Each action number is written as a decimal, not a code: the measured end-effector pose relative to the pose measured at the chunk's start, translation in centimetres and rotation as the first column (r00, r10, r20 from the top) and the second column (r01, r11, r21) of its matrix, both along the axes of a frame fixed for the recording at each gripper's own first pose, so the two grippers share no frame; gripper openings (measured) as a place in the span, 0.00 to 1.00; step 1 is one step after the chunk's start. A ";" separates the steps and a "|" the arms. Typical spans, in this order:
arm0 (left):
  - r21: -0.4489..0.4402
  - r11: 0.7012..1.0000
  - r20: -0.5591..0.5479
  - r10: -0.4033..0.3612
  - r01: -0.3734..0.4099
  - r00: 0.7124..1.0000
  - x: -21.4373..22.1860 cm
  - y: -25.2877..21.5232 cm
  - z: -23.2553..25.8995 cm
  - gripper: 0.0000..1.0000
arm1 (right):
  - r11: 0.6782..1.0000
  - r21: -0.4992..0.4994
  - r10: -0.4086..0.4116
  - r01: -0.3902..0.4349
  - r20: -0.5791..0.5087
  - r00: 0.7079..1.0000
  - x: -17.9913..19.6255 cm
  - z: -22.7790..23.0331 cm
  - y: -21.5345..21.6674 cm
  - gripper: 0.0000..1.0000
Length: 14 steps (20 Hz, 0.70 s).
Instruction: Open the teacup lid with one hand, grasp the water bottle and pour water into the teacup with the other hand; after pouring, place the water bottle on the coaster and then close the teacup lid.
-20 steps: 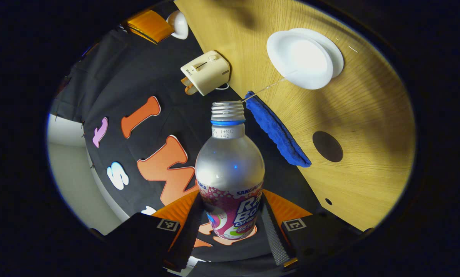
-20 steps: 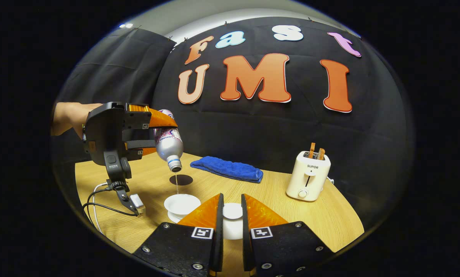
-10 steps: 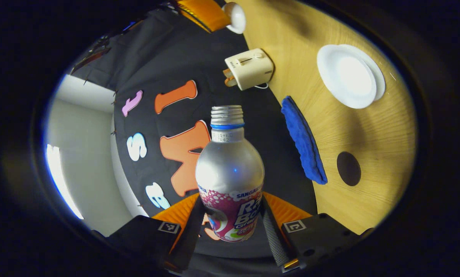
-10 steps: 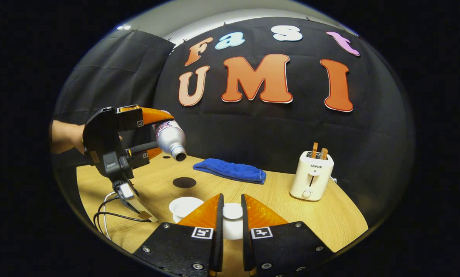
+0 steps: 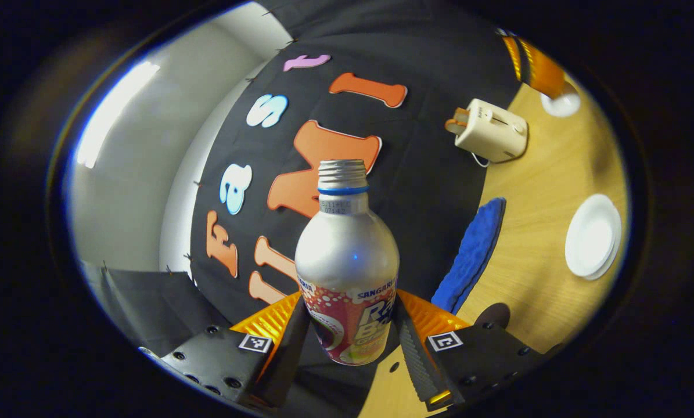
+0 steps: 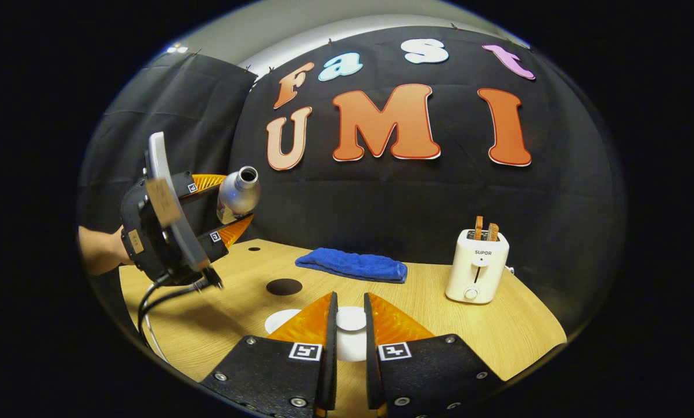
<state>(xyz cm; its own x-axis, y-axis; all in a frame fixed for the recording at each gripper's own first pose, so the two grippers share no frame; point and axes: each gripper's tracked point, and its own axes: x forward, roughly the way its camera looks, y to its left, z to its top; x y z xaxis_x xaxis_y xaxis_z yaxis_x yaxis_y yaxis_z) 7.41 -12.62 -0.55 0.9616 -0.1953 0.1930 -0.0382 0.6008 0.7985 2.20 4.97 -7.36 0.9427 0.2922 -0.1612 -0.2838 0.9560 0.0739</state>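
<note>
On the wooden table (image 6: 439, 325), the teacup (image 5: 592, 235) sits uncovered; left gripper (image 5: 349, 342) clamps the water bottle (image 5: 347, 261) aloft, right gripper (image 6: 347, 325) pinches the lid (image 6: 351, 318).

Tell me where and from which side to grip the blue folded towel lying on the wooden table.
Grip the blue folded towel across its narrow width near the middle, coming straight down from above. It lies flat and long on the wooden table, so only its top is open to fingers. The white toaster stands well off to one side, so a descent there looks unobstructed.
</note>
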 end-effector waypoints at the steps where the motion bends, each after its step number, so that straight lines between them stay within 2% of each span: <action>1: -0.068 0.998 -0.008 -0.010 0.009 1.000 -0.1 0.1 0.0 0.82 | 1.000 0.003 -0.002 0.002 0.003 1.000 0.0 0.1 0.1 0.21; 2: -0.133 0.991 -0.019 -0.009 0.006 1.000 0.0 0.2 0.0 0.78 | 1.000 0.006 -0.005 0.005 0.005 1.000 0.0 0.2 0.0 0.21; 3: -0.194 0.981 -0.032 -0.012 0.006 0.999 0.1 0.5 0.0 0.82 | 1.000 0.007 -0.007 0.006 0.009 1.000 0.0 0.4 0.1 0.21; 5: -0.313 0.950 -0.058 -0.013 -0.006 0.998 0.3 0.9 -0.1 0.82 | 1.000 0.008 -0.004 0.004 0.013 1.000 0.0 0.6 0.3 0.21; 8: -0.488 0.872 -0.124 -0.019 -0.045 0.992 0.7 2.0 -1.2 0.82 | 1.000 0.014 0.006 -0.006 0.016 1.000 0.0 0.7 0.9 0.21; 9: -0.535 0.844 -0.142 -0.057 -0.028 0.988 1.0 1.9 -1.6 0.82 | 1.000 0.019 0.009 -0.009 0.019 1.000 0.2 0.9 1.1 0.21; 10: -0.574 0.818 -0.140 -0.051 -0.039 0.989 1.2 2.7 -1.6 0.87 | 1.000 0.023 0.016 -0.017 0.019 1.000 0.2 1.0 1.5 0.21; 11: -0.600 0.799 -0.146 -0.047 -0.051 0.988 1.4 3.3 -1.7 0.82 | 0.999 0.027 0.020 -0.021 0.021 1.000 0.2 1.0 1.8 0.21; 13: -0.644 0.762 -0.176 -0.056 -0.072 0.983 1.8 4.0 -2.6 0.85 | 0.999 0.031 0.035 -0.036 0.028 0.999 0.3 1.1 2.5 0.21; 14: -0.660 0.747 -0.192 -0.062 -0.083 0.979 1.9 4.1 -3.1 0.82 | 0.998 0.031 0.045 -0.045 0.029 0.999 0.2 1.1 2.8 0.21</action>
<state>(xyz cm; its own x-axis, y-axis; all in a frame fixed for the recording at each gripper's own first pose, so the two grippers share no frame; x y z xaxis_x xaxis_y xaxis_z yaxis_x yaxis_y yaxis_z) 9.33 -8.49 -3.69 0.9934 -0.0772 0.0843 0.0600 0.9798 0.1907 2.45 7.82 -6.23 0.9324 0.3390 -0.1251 -0.3288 0.9396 0.0954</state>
